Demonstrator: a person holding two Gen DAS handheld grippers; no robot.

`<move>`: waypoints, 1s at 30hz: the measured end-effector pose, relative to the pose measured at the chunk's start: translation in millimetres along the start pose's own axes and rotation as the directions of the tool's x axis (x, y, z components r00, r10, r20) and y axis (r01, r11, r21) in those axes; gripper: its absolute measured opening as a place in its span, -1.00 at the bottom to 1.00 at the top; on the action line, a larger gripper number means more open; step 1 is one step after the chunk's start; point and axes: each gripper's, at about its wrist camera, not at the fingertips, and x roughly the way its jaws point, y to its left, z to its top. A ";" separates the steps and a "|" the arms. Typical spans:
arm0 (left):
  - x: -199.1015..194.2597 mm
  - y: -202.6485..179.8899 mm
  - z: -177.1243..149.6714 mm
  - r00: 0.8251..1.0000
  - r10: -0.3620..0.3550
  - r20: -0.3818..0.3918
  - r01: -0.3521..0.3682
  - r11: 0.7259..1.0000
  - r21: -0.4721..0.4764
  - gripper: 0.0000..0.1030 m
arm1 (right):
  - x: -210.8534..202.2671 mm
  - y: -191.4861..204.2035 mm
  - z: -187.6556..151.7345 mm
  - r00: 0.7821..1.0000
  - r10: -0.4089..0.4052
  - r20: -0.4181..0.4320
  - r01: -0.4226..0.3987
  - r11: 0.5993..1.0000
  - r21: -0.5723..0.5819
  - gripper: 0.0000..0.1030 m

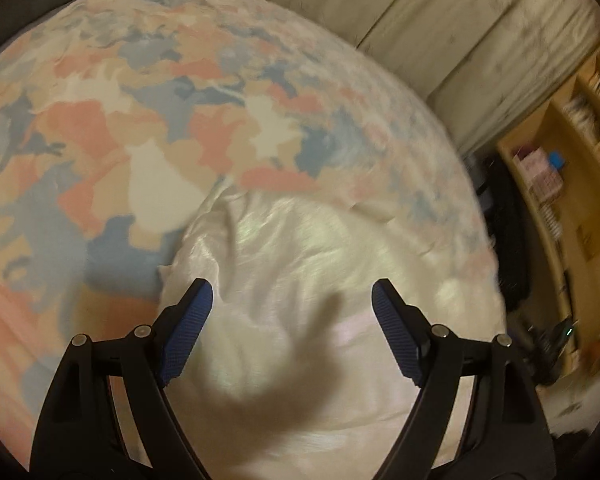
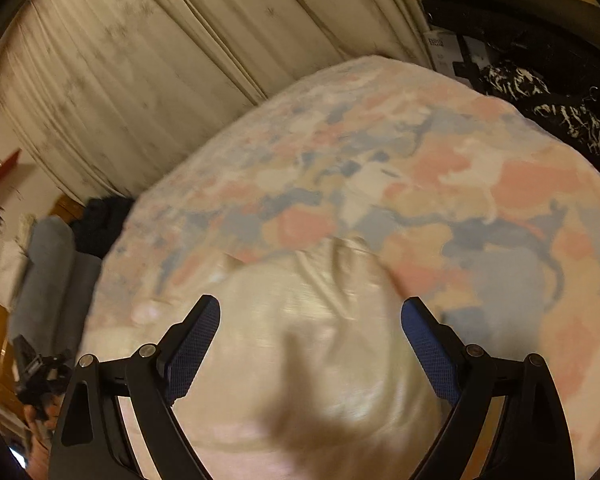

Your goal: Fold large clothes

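Observation:
A shiny cream-white garment (image 1: 308, 288) lies crumpled on a bed covered by a pastel sheet with pink, blue and beige cat shapes (image 1: 140, 120). My left gripper (image 1: 292, 296) is open and empty, hovering just above the garment, its jaws spread wide. In the right wrist view the same garment (image 2: 300, 320) lies on the patterned sheet (image 2: 480, 200). My right gripper (image 2: 310, 312) is open and empty above the garment. Both views are blurred by motion.
Pale curtains (image 1: 440, 12) hang beyond the bed, also in the right wrist view (image 2: 140, 60). A wooden shelf unit (image 1: 560, 184) with boxes stands to the right of the bed. Dark clothing (image 2: 540, 100) lies past the bed's far corner. A grey-blue cushion (image 2: 48, 272) sits left.

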 end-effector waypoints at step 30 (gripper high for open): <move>40.5 18.4 -9.3 0.990 0.137 0.043 -0.140 0.987 0.080 -0.41 | 54.6 7.0 -32.2 0.993 -0.117 -0.023 0.110 0.976 -0.187 -0.68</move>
